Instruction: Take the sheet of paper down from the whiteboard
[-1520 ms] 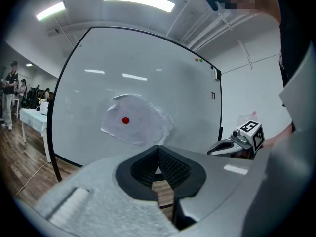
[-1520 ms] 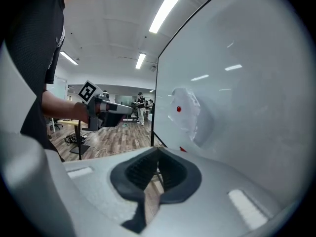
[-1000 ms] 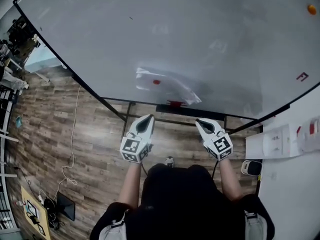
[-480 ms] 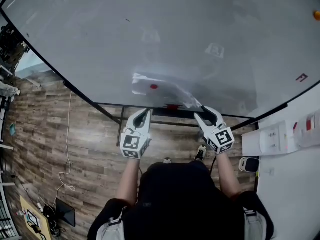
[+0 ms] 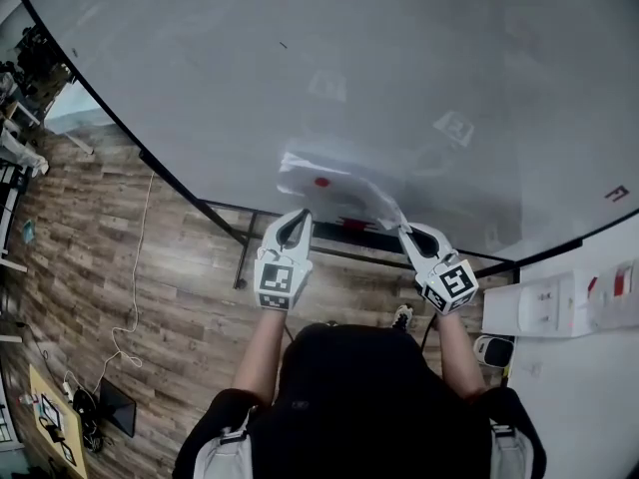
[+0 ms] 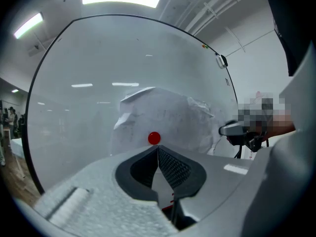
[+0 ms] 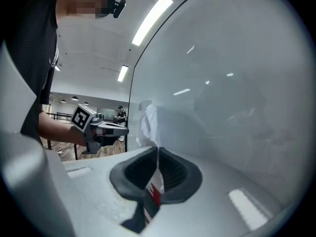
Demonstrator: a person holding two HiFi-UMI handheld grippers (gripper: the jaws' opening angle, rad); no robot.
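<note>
Pinned to the whiteboard [image 5: 399,68] by a red magnet [image 5: 321,182] (crumpled, bulging outward): sheet of paper [image 5: 349,196]. Just closed onto its five o'clock corner, right gripper [image 5: 404,230], paper between the jaws. At seven o'clock, left gripper [image 5: 298,216], clenched empty, seemingly touching the lower edge.

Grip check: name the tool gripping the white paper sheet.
The right tool: its jaws have just been closing on the sheet's corner; the left tool is shut, empty.

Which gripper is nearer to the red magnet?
Left. The left gripper, shut, sits just below the red magnet. The right gripper is farther right, its jaws just closed on a corner of the sheet.
</note>
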